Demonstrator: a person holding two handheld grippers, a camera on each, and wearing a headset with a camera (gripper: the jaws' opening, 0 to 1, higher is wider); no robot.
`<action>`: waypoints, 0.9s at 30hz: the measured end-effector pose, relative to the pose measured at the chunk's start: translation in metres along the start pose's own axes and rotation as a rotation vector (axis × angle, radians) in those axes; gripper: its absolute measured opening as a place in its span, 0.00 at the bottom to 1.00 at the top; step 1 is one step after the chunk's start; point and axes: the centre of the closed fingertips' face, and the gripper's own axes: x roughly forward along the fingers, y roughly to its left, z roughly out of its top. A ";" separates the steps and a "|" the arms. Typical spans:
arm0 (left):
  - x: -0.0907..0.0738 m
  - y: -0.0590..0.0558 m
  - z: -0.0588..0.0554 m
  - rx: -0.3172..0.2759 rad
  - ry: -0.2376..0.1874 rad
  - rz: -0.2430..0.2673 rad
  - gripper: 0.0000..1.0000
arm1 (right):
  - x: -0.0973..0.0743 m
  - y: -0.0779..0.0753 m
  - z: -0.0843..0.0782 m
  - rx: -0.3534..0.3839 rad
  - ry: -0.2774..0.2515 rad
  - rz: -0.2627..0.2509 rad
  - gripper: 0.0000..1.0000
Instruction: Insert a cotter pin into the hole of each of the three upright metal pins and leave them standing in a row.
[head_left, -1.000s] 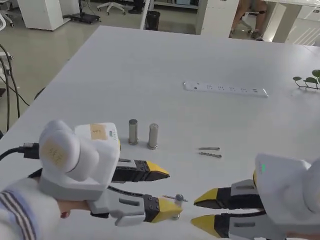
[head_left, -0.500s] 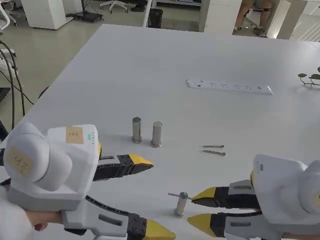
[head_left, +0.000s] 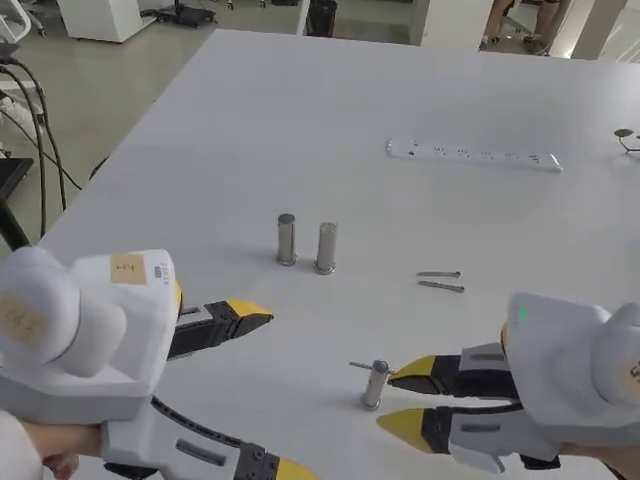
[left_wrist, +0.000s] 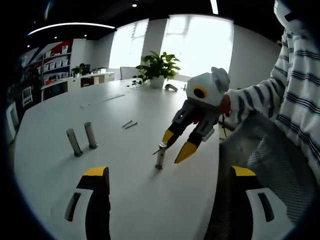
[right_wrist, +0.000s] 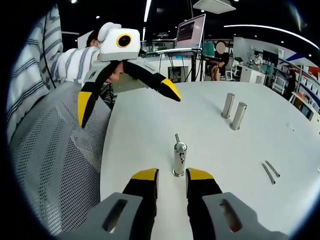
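Note:
A metal pin (head_left: 375, 384) stands upright near the table's front edge with a cotter pin through its top. It also shows ahead of each gripper's jaws (left_wrist: 160, 156) (right_wrist: 179, 152). My right gripper (head_left: 392, 398) (right_wrist: 172, 176) sits just short of it, jaws a little apart with nothing between them. My left gripper (head_left: 270, 395) (left_wrist: 169, 172) is wide open and empty, left of that pin. Two bare upright pins (head_left: 287, 240) (head_left: 326, 248) stand side by side farther back. Two loose cotter pins (head_left: 441, 280) lie to their right.
A white power strip (head_left: 475, 156) lies across the far part of the white table (head_left: 250, 130). A mesh chair back (right_wrist: 55, 165) and a striped sleeve (left_wrist: 295, 85) are close behind the grippers. A potted plant (left_wrist: 159, 67) stands at the table's far end.
My left gripper has drawn back to the left, away from the pin with the cotter pin, and its jaws have spread wider. That pin now stands alone. The right gripper has stayed put.

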 end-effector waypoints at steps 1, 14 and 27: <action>0.000 -0.003 -0.002 -0.004 0.001 -0.005 0.99 | 0.000 0.000 0.000 0.004 -0.002 0.000 0.17; -0.016 -0.006 -0.014 -0.066 -0.003 0.063 0.99 | 0.009 -0.006 0.001 0.022 -0.016 -0.012 0.16; -0.020 -0.012 -0.011 -0.092 -0.037 0.078 0.99 | 0.014 -0.008 0.002 0.030 -0.030 0.005 0.11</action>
